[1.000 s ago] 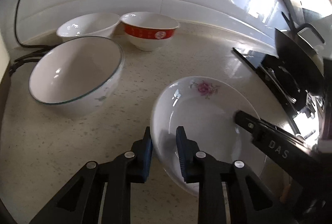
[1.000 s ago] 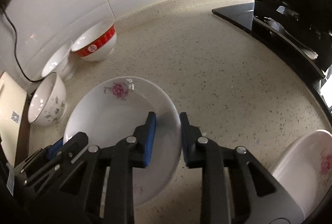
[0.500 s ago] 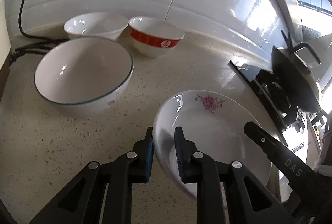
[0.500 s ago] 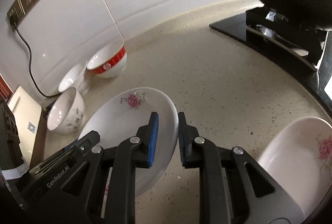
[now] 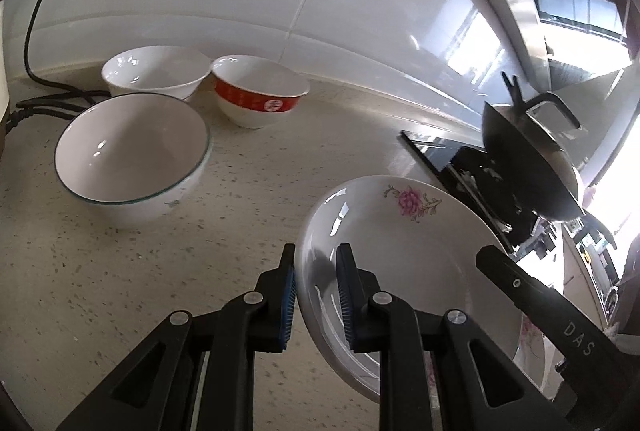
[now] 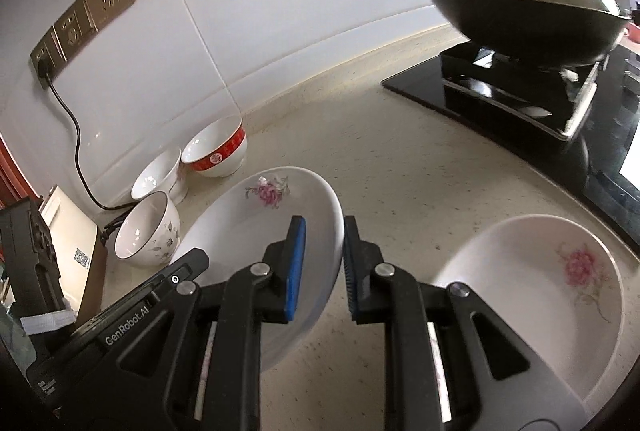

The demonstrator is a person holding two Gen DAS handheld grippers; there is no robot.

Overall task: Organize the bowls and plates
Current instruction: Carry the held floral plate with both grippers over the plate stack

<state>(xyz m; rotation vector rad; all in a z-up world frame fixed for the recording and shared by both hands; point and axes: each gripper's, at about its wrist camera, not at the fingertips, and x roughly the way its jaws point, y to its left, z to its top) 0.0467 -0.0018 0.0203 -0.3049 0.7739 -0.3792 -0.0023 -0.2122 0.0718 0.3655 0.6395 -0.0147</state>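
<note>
Two grippers clamp one flowered plate (image 5: 404, 255) from opposite rims: the left gripper (image 5: 316, 295) on its left edge, the right gripper (image 6: 324, 267) on its right edge, jaws pressed together on the china, the plate tilted above the counter (image 5: 248, 199). A second flowered plate (image 6: 532, 295) lies on the counter to the right. Three bowls stand near the wall: one green-rimmed (image 5: 132, 155), one plain white (image 5: 156, 71), one red-banded (image 5: 258, 95). One covered wok (image 6: 528, 19) sits on the stove.
</note>
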